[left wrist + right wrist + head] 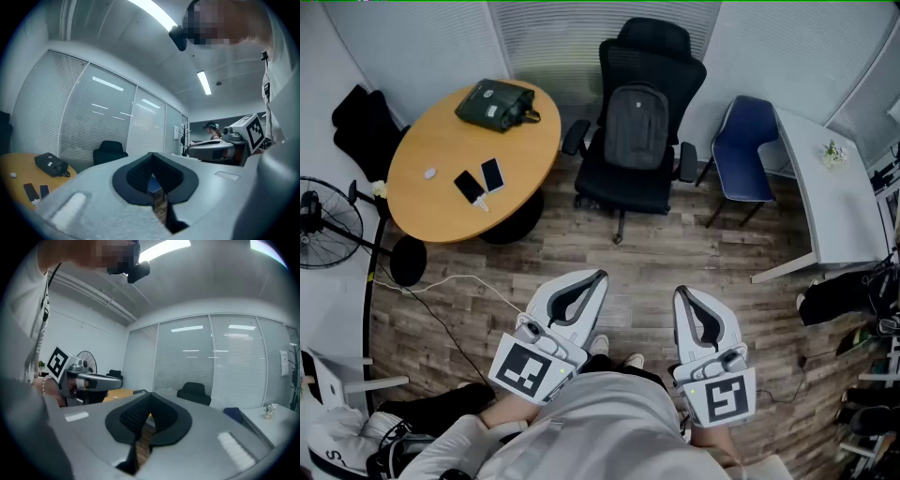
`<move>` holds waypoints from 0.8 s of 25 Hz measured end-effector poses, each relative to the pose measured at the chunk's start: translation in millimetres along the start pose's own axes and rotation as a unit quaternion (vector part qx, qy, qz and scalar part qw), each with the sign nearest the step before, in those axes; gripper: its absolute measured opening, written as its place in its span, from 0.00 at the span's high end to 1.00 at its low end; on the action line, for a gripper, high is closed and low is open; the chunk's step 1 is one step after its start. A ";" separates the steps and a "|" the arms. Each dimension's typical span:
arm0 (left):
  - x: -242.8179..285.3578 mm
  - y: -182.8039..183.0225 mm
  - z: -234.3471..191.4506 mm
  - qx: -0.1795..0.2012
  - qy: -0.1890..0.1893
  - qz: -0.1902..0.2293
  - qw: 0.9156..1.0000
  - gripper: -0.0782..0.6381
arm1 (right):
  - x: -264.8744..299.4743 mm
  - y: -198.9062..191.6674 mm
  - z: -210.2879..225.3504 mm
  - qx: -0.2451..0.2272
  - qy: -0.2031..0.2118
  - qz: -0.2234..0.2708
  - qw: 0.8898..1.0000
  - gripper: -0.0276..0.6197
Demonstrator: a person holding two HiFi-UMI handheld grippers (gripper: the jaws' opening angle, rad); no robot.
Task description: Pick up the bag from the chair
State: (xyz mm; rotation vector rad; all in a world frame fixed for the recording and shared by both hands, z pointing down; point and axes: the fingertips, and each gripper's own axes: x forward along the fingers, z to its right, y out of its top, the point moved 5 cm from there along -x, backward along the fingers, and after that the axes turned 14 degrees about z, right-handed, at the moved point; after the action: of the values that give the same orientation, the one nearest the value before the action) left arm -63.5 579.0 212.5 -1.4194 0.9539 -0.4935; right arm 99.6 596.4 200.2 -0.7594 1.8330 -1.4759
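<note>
Wood-plank floor (581,253); glass walls with closed blinds (93,122); ceiling strip lights (204,83). Round wooden table (422,211), blue chair (750,141), white desk (834,216), black fan (323,225).

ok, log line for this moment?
phase: pre-reach | backpack: on office chair, untouched | left tongs: shut, empty | right tongs: shut, empty

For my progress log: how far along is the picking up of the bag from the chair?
Done: nothing yet. The grey backpack rests on the black office chair, untouched. In hand: nothing; the left tool and the right tool are both shut and empty, with a stretch of wooden floor between them and the chair. Left: approach, open a tool, grip the backpack and lift it.
</note>
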 end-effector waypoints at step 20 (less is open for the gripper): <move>2.8 -1.2 -45.8 -0.002 0.008 0.003 1.000 0.88 | 49.5 -10.7 -6.1 0.018 0.008 0.010 1.000 0.95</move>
State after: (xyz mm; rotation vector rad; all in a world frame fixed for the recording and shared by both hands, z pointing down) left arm -97.9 549.2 218.2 -1.4182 0.9722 -0.4994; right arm 64.8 559.6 205.0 -0.7106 1.8161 -1.5021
